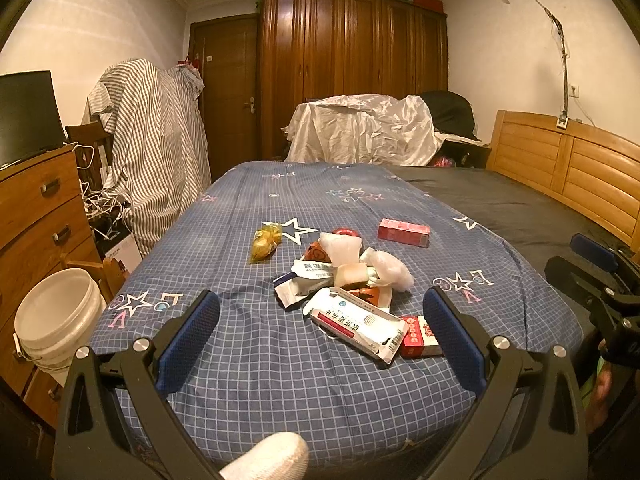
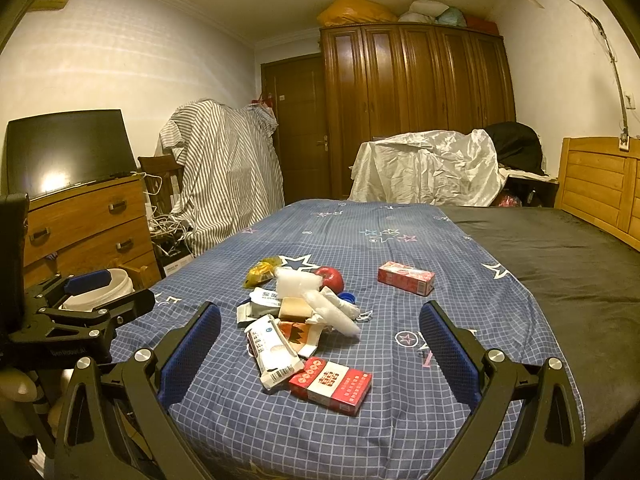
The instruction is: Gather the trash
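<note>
left wrist view: low, near bed (image 1: 280, 380) foot, facing wardrobe (image 1: 352, 68)
right wrist view: same way, just right
shared: trash pile (image 1: 344, 280), bed

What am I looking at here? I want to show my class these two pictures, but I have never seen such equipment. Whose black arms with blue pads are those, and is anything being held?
No robot: a person holds a two-finger gripper in each hand, each carrying a wide-angle camera looking along its fingers. One picture comes from the left gripper, the other from the right gripper. Both are open and hold nothing. They face a bed with a blue checked sheet. On it lies a trash pile: a white wrapper, a red cigarette pack, a red carton, a yellow bag, crumpled plastic. A white bucket stands beside the bed.
</note>
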Tool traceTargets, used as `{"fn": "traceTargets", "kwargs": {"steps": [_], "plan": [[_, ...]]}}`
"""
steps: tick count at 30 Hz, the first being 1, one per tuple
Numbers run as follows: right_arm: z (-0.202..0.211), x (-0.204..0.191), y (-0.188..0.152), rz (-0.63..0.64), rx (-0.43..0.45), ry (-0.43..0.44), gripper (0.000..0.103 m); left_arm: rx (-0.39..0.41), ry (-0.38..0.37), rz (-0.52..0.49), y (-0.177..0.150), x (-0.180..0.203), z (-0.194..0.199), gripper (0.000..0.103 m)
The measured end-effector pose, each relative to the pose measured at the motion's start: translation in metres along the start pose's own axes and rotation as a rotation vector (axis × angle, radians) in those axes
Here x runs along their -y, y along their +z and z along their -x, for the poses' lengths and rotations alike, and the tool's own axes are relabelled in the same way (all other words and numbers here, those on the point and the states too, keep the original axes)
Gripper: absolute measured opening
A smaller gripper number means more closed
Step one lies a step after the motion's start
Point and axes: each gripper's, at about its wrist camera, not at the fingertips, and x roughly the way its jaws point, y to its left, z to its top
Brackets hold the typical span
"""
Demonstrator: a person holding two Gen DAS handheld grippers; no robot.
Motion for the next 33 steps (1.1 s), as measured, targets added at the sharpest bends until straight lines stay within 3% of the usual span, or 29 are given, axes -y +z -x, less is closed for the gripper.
{"fn": "traceTargets", "kwargs": {"steps": [14, 19, 23, 27, 33], "plan": [[-0.002, -0.001, 0.000, 0.001, -0.005, 0.003, 0.099, -0.029, 0.001, 0.007, -0.001, 0.000, -0.007, 0.098], [-0.012, -0.001, -0.003, 0.019, -0.038, 0.019, 0.099, -0.079, -0.015, 0.020, -0.004, -0.005, -0.023, 0.098], [-0.046, 0.008, -0.016, 0.060, -0.131, 0.054, 0.099, -0.148, -0.010, 0.012, -0.017, -0.006, -0.049, 0.098], [-0.088, 0.025, -0.042, 0.087, -0.278, 0.063, 0.099, -0.256, -0.009, -0.023, -0.041, -0.001, -0.094, 0.098], [-0.133, 0.054, -0.073, 0.078, -0.400, 0.071, 0.099, -0.372, -0.105, -0.098, -0.060, 0.033, -0.149, 0.098]]}}
